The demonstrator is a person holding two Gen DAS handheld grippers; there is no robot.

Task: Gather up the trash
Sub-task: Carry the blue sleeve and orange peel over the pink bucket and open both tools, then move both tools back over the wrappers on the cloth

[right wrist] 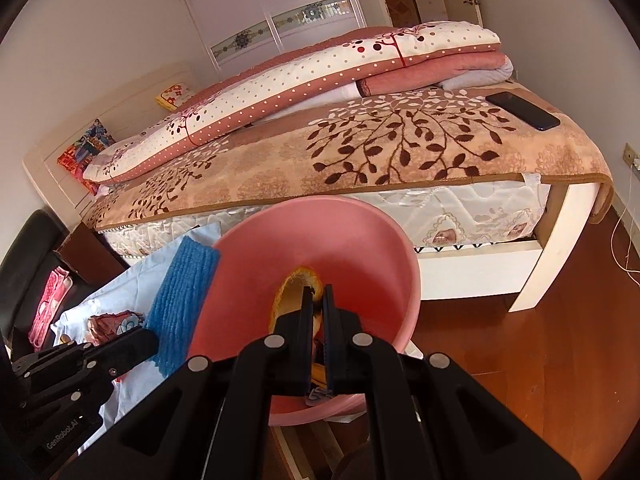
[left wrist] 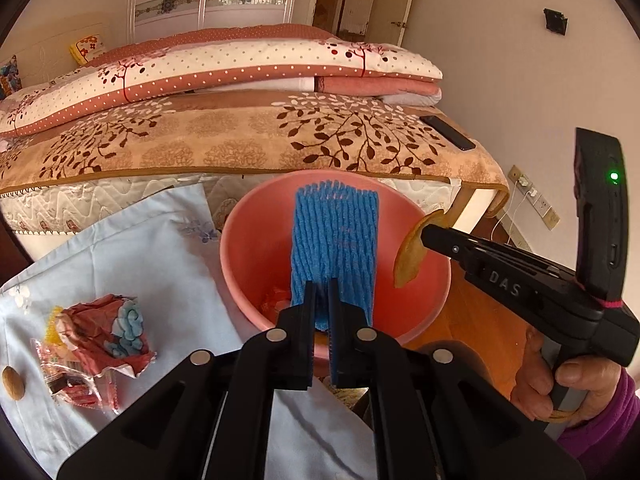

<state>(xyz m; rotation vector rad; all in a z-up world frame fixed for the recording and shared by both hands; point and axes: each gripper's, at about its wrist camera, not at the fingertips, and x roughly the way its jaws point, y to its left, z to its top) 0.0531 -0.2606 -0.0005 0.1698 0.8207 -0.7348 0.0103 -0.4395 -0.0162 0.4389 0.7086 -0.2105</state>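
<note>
A blue foam net (left wrist: 335,248) is pinched at its lower edge by the left gripper (left wrist: 321,294), above the pink bin (left wrist: 240,248). At 3 o'clock, an orange peel (left wrist: 412,250) is clamped by the right gripper (right wrist: 317,300). Both are judged light and limp; edge grips suffice.

The left gripper (left wrist: 320,292) is clamped on a blue foam net sleeve (left wrist: 335,240), dangling it over the pink basin (left wrist: 240,256). From the right, the right gripper (left wrist: 426,234) pinches an orange peel (left wrist: 408,260) above the rim. Crumpled wrappers (left wrist: 96,340) sit on the pale blue cloth (left wrist: 160,248).
</note>
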